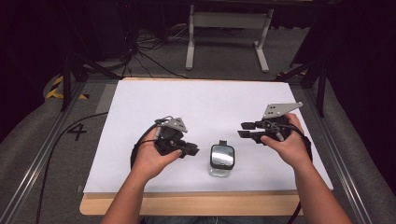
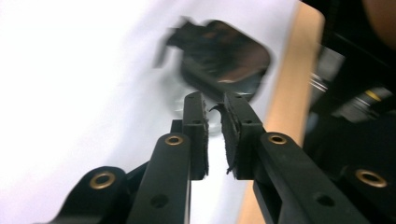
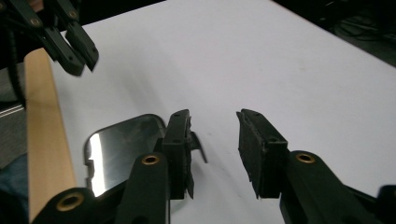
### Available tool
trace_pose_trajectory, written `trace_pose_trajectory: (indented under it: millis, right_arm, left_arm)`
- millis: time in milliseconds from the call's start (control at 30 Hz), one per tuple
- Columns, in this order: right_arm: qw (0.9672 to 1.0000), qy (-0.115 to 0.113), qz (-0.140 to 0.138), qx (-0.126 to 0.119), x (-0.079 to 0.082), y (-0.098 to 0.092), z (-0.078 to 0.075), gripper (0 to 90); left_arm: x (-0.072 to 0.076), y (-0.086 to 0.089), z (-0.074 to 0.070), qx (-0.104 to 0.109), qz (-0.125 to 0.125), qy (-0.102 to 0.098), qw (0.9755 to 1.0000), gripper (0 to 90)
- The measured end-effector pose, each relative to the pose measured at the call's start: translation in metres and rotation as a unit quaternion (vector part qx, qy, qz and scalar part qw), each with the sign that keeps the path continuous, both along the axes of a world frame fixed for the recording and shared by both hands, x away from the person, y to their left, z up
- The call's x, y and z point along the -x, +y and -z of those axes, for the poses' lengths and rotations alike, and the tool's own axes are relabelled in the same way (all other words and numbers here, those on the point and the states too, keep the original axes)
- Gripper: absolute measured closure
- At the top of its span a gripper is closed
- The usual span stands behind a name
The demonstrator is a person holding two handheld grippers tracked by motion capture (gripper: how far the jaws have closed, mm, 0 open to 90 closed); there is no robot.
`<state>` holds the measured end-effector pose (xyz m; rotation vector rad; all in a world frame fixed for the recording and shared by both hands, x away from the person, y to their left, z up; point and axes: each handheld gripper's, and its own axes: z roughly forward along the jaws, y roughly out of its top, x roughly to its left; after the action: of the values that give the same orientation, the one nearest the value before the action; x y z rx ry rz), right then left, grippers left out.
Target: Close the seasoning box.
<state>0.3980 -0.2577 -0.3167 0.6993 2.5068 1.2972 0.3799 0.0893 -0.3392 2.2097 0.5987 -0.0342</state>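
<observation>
A small rounded-square mirror [image 1: 222,156] on a low stand sits on the white sheet, near its front edge and between my hands. My left gripper [image 1: 194,150] is just left of it, pointing at it. In the left gripper view the blurred mirror [image 2: 224,53] lies right beyond that gripper's tips [image 2: 213,100], whose jaws are nearly together with nothing between them. My right gripper [image 1: 245,129] hovers to the mirror's upper right, pointing left. Its jaws [image 3: 214,116] stand apart and empty, with the mirror [image 3: 121,149] behind its left jaw and the left gripper [image 3: 81,58] farther off.
The white sheet [image 1: 210,102] covers most of the table, with a wooden edge [image 1: 196,203] along the front. Metal rails run down both sides. A white stand's legs [image 1: 229,21] and cables lie on the floor behind the table.
</observation>
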Motion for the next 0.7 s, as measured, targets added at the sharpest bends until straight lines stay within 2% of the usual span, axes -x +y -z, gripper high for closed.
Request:
trace_pose_trajectory:
  millis: [67,167,200,233,267,300,333,400,467,500,567,667,700]
  right_arm:
    - [0.9998,-0.002,0.017,-0.007,-0.002,-0.011,0.0,63.9]
    - [0.9981,-0.026,0.057,-0.002,-0.002,-0.027,0.002,62.8]
    - [0.9981,-0.026,0.057,-0.002,-0.002,-0.027,0.002,62.8]
    - [0.9972,-0.027,0.07,-0.006,-0.001,-0.034,0.005,62.6]
    - [0.9956,-0.02,0.091,-0.012,-0.004,-0.044,0.01,61.7]
    - [0.9956,-0.02,0.091,-0.012,-0.004,-0.044,0.01,61.7]
    - [0.994,-0.019,0.107,0.003,-0.007,-0.052,0.016,59.4]
    - [0.9929,-0.017,0.118,0.007,-0.009,-0.057,0.019,58.9]
    - [0.991,-0.006,0.133,0.012,-0.014,-0.066,0.027,57.4]
    - [0.9898,-0.008,0.141,0.018,-0.017,-0.07,0.031,56.1]
    - [0.9876,-0.005,0.155,0.022,-0.022,-0.078,0.038,54.9]
    - [0.986,0.007,0.166,0.016,-0.029,-0.09,0.049,53.3]
    - [0.9855,0.008,0.169,0.017,-0.032,-0.094,0.052,53.4]
  left_arm:
    - [-0.004,0.012,-0.001,0.003,-0.027,-0.01,0.9996,77.1]
    - [-0.012,0.027,0.0,-0.003,-0.068,-0.028,0.9973,72.1]
    - [-0.012,0.027,0.0,-0.003,-0.068,-0.028,0.9973,71.3]
    - [-0.014,0.032,0.002,0.001,-0.081,-0.032,0.9962,71.3]
    - [-0.017,0.04,0.005,0.01,-0.097,-0.035,0.9946,68.0]
    - [-0.017,0.04,0.005,0.01,-0.097,-0.035,0.9946,68.0]
    - [-0.021,0.049,0.008,0.016,-0.11,-0.033,0.9932,68.2]
    - [-0.023,0.053,0.01,0.014,-0.118,-0.034,0.9924,68.1]
    - [-0.026,0.061,0.014,0.014,-0.135,-0.041,0.9899,67.6]
    - [-0.027,0.064,0.016,0.018,-0.146,-0.042,0.9883,67.3]
    - [-0.031,0.071,0.021,0.02,-0.152,-0.044,0.9872,66.6]
    - [-0.036,0.078,0.03,0.028,-0.175,-0.051,0.9828,65.4]
    - [-0.039,0.08,0.033,0.022,-0.176,-0.053,0.9827,64.6]
